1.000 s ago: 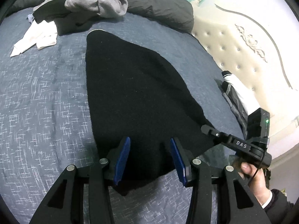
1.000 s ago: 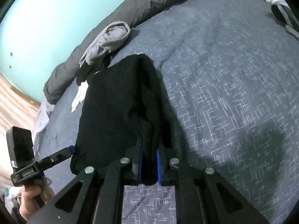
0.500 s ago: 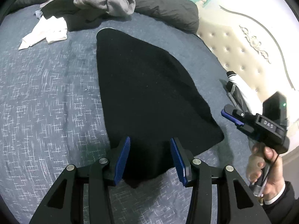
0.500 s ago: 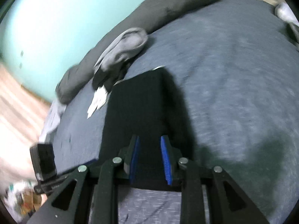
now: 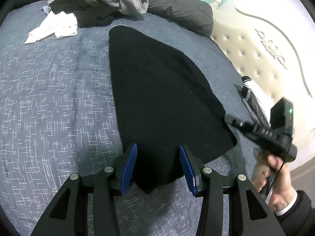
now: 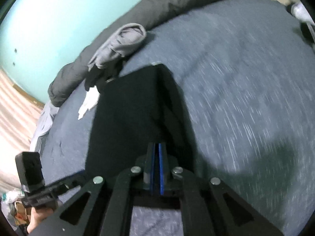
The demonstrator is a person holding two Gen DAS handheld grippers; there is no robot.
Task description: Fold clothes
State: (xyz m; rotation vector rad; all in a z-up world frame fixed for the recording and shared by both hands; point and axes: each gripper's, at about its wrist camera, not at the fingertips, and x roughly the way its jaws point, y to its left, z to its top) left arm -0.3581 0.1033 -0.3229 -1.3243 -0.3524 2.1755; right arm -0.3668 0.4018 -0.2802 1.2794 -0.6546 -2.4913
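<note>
A black garment [image 5: 157, 90] lies flat on the blue-grey bedspread [image 5: 49, 108], narrowing toward the far end. My left gripper [image 5: 158, 157] stands open over its near corner, and the cloth lies between the blue pads [image 5: 129, 163] without being pinched. My right gripper [image 6: 157, 157] is shut, its pads pressed together on the garment's right edge [image 6: 173, 102], which rises in a slight ridge. In the left wrist view the right gripper [image 5: 228, 120] meets that edge, held by a hand [image 5: 275, 177].
A crumpled grey garment [image 5: 116, 0] and a white cloth [image 5: 53, 26] lie at the far end, against a dark grey duvet [image 5: 181, 7]. A black-and-white garment [image 5: 254, 92] sits by the cream tufted headboard [image 5: 265, 55]. Bare bedspread stretches to the left.
The right gripper held the garment a second ago, opened half a second ago, and is now shut again at the right edge. The left gripper stays open at the near corner.
</note>
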